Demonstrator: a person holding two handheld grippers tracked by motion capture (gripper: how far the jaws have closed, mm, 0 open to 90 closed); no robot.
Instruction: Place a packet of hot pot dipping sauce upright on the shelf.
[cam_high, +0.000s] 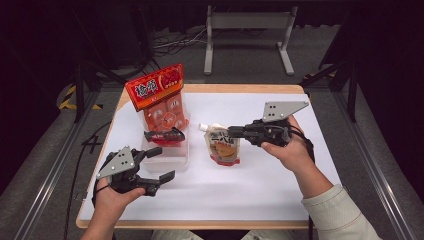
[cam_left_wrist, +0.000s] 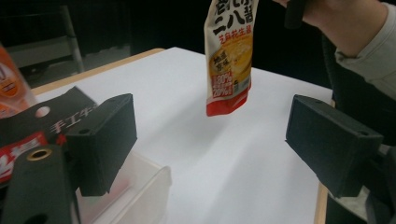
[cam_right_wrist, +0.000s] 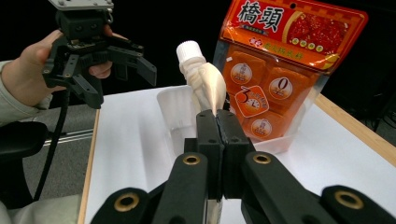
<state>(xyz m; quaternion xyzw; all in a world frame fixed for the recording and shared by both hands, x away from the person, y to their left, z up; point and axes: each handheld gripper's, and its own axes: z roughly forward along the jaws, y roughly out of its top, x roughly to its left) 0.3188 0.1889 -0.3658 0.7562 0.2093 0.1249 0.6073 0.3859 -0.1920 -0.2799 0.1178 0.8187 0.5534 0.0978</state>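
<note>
While the left gripper hovers with jaws apart and nothing between them just in front of the clear tray, which holds the orange packet, the spouted pouch hangs above mid-table, clamped near its top by the right gripper.

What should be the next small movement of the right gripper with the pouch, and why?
Probably carry the pouch sideways toward the clear plastic box. The right gripper is shut on its top just below the white cap, so it hangs above the table. The box already holds an orange bag, and the left gripper waits open beside it.
</note>
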